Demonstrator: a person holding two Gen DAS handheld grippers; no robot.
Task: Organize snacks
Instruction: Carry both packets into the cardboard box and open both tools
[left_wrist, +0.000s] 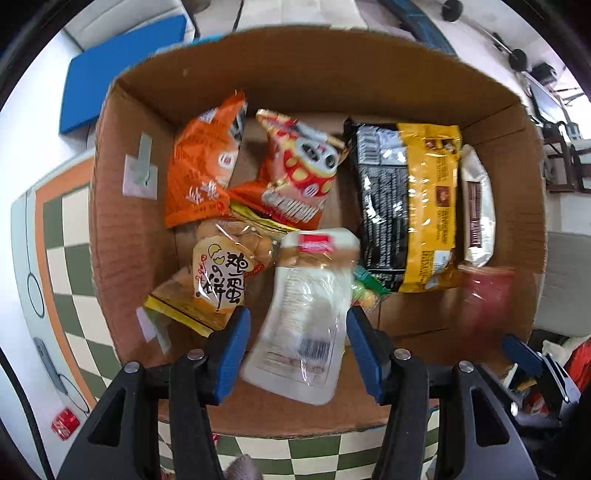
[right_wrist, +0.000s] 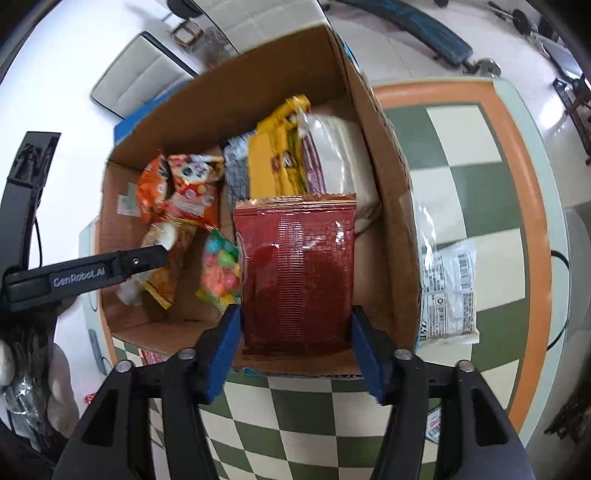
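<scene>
Both grippers hang over an open cardboard box (left_wrist: 125, 229) that sits on a green-and-cream checkered table (right_wrist: 476, 173).

Left gripper (left_wrist: 295, 354): points down into the box. A clear-and-white packet (left_wrist: 303, 317) lies between its blue pads, blurred. A gap shows on both sides of the packet, so the pads stand apart from it, at a middling width, not gripping.

Right gripper (right_wrist: 291, 345): a dark red foil packet (right_wrist: 299, 273) stands upright between its pads, lower edge on the near wall of the box. Narrow gaps show on each side; the pads do not press it. Jaws wide.

Contents beyond the left gripper's tips: a yellow egg-biscuit bag (left_wrist: 214, 280) just left of the white packet; farther ahead an orange bag (left_wrist: 201, 166) and a red panda-print bag (left_wrist: 299, 173), overlapping. Ahead and to the right, a black-and-yellow pack (left_wrist: 410, 206) with a white pack (left_wrist: 478, 206) against the right wall.

Outside the box, right of the right gripper, a clear wrapped pack (right_wrist: 448, 291) lies on the table, touching the box wall.
</scene>
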